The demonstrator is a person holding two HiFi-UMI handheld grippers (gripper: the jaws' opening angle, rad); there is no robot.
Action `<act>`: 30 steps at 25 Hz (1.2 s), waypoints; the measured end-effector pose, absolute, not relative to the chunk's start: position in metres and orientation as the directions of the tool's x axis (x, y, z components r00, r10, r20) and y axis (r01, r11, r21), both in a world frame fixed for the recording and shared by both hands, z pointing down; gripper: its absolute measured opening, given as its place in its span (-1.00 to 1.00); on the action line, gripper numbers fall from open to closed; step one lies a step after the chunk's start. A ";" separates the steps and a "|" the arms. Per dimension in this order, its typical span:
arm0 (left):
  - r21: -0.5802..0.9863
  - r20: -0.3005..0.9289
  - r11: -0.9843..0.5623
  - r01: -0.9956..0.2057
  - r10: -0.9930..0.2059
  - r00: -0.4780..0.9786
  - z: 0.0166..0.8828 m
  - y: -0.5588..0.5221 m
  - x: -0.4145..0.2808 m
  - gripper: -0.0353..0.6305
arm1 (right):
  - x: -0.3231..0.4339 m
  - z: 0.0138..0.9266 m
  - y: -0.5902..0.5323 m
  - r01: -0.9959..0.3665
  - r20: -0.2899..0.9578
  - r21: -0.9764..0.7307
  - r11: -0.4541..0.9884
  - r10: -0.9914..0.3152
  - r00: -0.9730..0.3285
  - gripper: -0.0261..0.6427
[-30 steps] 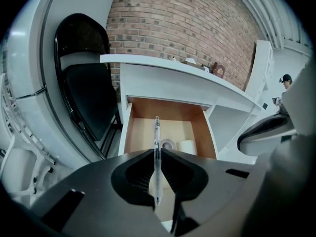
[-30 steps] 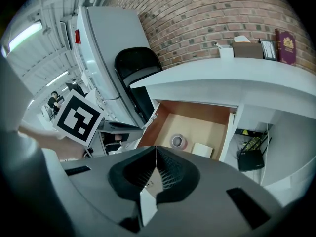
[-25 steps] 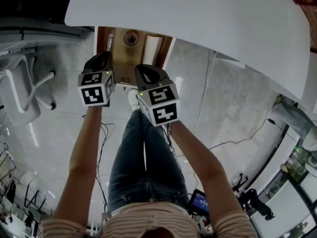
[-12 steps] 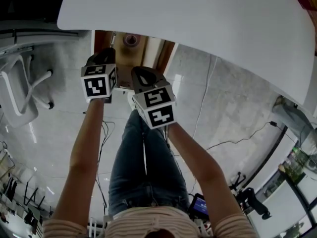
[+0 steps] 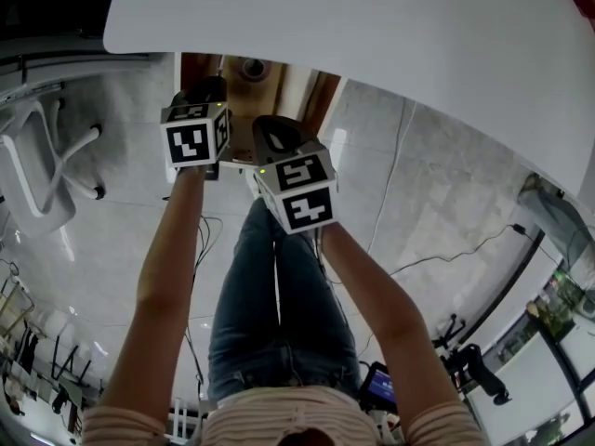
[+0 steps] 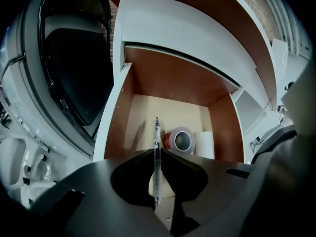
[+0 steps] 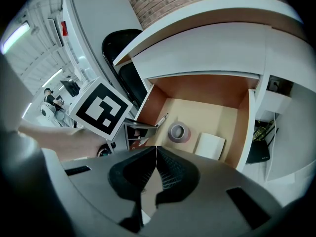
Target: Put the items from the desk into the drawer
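Observation:
Below the white desk top (image 5: 372,26) the wooden drawer (image 6: 129,132) stands open. Its pale floor holds a roll of tape (image 6: 179,140) and a white pad (image 6: 205,145) side by side. My left gripper (image 6: 156,151) is shut on a clear pen (image 6: 156,137), which points forward over the drawer's near left part. From the right gripper view, the left gripper's marker cube (image 7: 101,108) hangs at the drawer's left front corner, and the pen tip (image 7: 162,118) pokes past it. My right gripper (image 7: 155,149) is shut with nothing in it, hovering just right of the left one (image 5: 206,96).
A white swivel chair (image 5: 37,170) stands on the tiled floor to the left. Cables (image 5: 437,263) run across the floor on the right. A dark chair back (image 6: 74,78) fills the left of the left gripper view. My legs (image 5: 270,305) are below the grippers.
Both grippers have moved forward toward the open drawer. The left one, still holding the pen, has shifted a little to the right over the drawer's front.

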State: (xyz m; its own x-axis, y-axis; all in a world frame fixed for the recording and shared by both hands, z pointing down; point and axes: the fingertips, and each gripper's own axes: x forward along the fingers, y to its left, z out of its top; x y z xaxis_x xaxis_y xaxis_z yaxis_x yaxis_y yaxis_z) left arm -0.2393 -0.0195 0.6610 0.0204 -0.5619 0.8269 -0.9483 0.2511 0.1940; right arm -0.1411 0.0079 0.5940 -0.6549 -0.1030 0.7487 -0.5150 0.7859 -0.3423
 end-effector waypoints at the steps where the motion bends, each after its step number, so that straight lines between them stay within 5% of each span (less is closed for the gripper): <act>1: 0.194 0.831 0.252 -0.948 -0.557 0.022 0.663 -0.020 -0.239 -0.75 | -0.143 0.596 0.008 -0.515 0.751 -0.343 0.786 -0.099 -0.652 -0.87; 30: 0.214 0.887 0.286 -0.934 -0.457 0.063 0.717 -0.023 -0.235 -0.75 | -0.145 0.631 0.003 -0.541 0.807 -0.351 0.764 -0.046 -0.589 -0.87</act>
State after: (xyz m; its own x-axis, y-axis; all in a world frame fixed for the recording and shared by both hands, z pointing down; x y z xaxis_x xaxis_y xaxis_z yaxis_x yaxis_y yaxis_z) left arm -0.2347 -0.0228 0.7172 0.0632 -0.4571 0.8872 -0.9340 0.2861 0.2139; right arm -0.1447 0.0026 0.6314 -0.5887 -0.0458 0.8070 -0.5409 0.7643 -0.3512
